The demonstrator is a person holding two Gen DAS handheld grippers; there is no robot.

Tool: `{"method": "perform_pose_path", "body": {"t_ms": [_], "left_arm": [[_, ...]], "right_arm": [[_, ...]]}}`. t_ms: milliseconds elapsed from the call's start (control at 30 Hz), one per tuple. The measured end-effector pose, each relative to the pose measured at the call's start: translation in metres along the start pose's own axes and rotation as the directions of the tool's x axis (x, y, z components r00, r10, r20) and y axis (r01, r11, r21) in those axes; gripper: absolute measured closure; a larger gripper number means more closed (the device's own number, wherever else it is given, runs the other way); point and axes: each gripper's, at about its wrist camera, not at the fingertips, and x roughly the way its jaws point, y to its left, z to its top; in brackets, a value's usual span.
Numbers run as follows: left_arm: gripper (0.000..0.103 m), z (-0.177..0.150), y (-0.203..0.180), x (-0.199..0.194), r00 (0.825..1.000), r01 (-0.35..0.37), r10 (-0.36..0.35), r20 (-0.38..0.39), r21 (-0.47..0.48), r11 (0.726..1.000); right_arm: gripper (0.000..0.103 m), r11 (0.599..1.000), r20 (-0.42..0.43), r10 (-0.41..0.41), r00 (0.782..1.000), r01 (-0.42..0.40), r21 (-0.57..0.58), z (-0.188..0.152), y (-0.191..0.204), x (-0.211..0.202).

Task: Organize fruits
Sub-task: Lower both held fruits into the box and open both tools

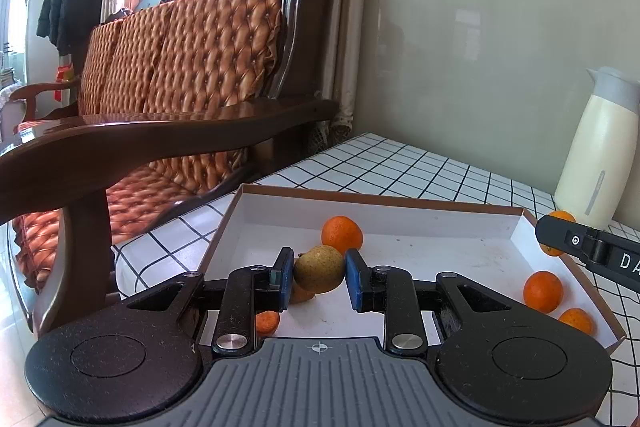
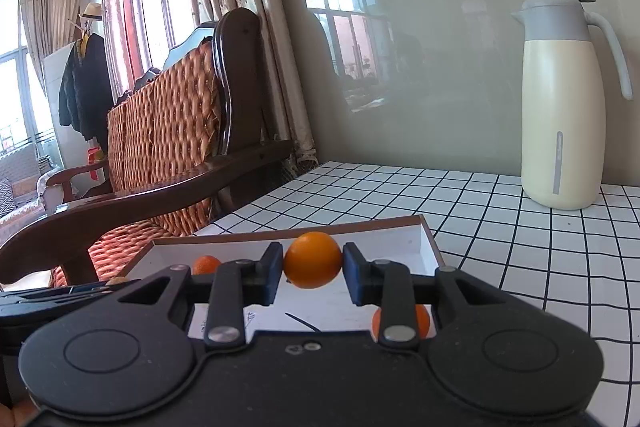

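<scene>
My left gripper (image 1: 319, 277) is shut on a yellow-green pear (image 1: 319, 268), held above the white floor of a shallow cardboard tray (image 1: 400, 205). Several oranges lie in that tray: one behind the pear (image 1: 342, 234), one under the left finger (image 1: 267, 321), two at the right side (image 1: 543, 291). My right gripper (image 2: 313, 271) is shut on an orange (image 2: 313, 259) over the same tray (image 2: 428, 247); its black finger (image 1: 588, 247) shows at the right edge of the left wrist view. Another orange (image 2: 422, 319) lies below the right finger, and one more (image 2: 206, 263) at the tray's far left.
The tray rests on a table with a white black-grid cloth (image 2: 520, 247). A cream thermos jug (image 2: 560, 107) stands at the back right near the grey wall. A wooden sofa with orange cushions (image 1: 180, 87) stands close along the table's left edge.
</scene>
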Motion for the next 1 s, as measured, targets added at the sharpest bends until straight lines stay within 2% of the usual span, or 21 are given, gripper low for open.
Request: {"method": "perform_pose_path", "body": {"t_ms": [700, 900, 933, 967, 1000], "left_arm": [[0.075, -0.002, 0.001, 0.022, 0.999, -0.021, 0.021, -0.041, -0.011, 1.0], [0.075, 0.002, -0.001, 0.028, 0.999, -0.025, 0.023, -0.05, -0.031, 0.999], [0.075, 0.003, -0.002, 0.029, 0.998, -0.029, 0.027, -0.048, -0.034, 0.999], [0.067, 0.004, -0.002, 0.029, 0.998, -0.033, 0.031, -0.045, -0.038, 0.999], [0.021, 0.006, -0.003, 0.029, 0.998, -0.046, 0.044, -0.044, -0.042, 0.998]], "right_arm": [[0.079, 0.999, -0.055, -0.033, 0.998, 0.033, 0.001, -0.004, 0.002, 0.03], [0.076, 0.997, -0.051, -0.078, 0.996, 0.077, -0.023, -0.004, 0.003, 0.036], [0.059, 0.996, -0.047, -0.087, 0.995, 0.086, -0.028, -0.003, 0.003, 0.036], [0.026, 0.994, -0.038, -0.108, 0.993, 0.107, -0.018, -0.001, 0.002, 0.033], [0.014, 0.991, 0.001, -0.131, 0.991, 0.131, 0.011, 0.002, -0.001, 0.025]]}}
